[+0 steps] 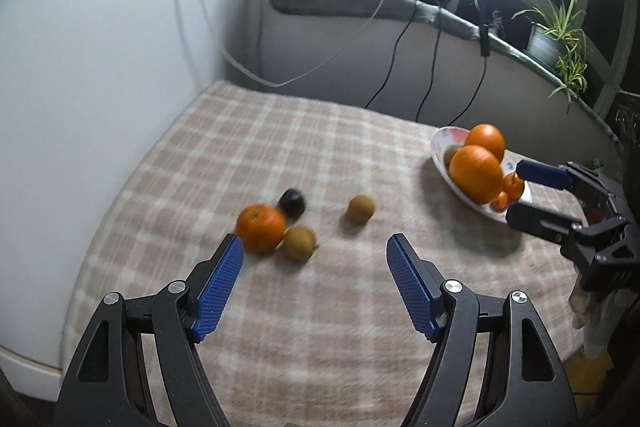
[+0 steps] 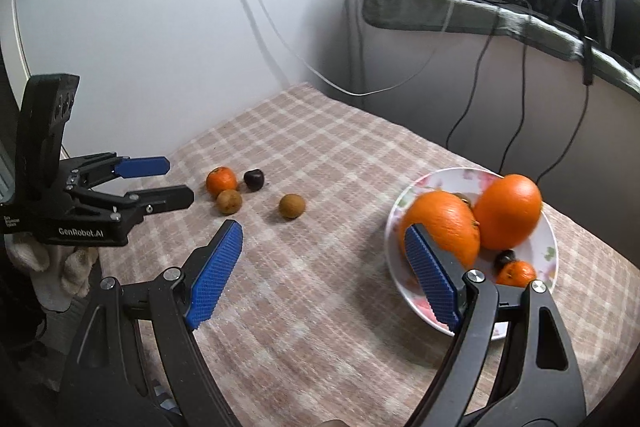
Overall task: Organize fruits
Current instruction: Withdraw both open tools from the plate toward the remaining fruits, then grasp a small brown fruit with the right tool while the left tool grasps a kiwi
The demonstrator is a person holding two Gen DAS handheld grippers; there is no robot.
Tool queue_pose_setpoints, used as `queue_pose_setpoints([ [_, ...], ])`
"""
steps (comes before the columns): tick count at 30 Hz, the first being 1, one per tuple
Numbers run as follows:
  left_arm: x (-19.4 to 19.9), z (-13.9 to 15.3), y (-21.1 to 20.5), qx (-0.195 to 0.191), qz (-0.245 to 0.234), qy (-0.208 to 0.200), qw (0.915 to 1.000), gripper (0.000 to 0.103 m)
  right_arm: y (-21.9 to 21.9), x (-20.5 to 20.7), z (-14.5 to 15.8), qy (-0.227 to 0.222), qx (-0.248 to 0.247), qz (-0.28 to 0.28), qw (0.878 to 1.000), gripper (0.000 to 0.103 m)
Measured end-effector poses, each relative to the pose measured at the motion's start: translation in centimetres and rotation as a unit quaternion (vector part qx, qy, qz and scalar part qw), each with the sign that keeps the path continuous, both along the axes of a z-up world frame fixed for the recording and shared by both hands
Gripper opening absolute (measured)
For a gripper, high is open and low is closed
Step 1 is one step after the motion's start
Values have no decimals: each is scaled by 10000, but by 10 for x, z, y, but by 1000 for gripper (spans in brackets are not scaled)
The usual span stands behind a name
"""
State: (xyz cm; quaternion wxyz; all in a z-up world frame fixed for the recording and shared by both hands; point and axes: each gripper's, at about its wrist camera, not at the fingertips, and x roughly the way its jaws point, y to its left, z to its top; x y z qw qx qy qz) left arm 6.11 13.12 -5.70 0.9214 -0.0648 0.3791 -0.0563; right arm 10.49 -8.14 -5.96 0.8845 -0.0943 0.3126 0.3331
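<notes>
Just ahead of the open left tool [image 1: 315, 247] lies a tangerine [image 1: 260, 228].

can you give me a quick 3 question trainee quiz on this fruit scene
1. How many fruits lie loose on the checked cloth, outside the plate?
2. True or false: the left tool is shut on the tangerine.
3. Which fruit sits alone, apart from the loose cluster? A) the dark plum B) the brown fruit nearer the plate C) the tangerine

Key: 1. four; 2. false, both the left and the right tool are open and empty; 3. B
</notes>
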Motion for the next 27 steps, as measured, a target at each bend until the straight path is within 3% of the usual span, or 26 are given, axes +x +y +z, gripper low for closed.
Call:
queue_pose_setpoints([
  [7, -2, -14, 17, -147, 132, 104, 9998, 69, 24, 8, -7, 186, -48, 183, 9996, 86],
  [16, 4, -33, 12, -356, -24, 303, 9989, 50, 47, 24, -24, 439, -131, 283, 9985, 85],
  [27, 21, -43, 6, -415, -96, 443, 9981, 37, 71, 42, -45, 751, -328, 436, 9957, 60],
])
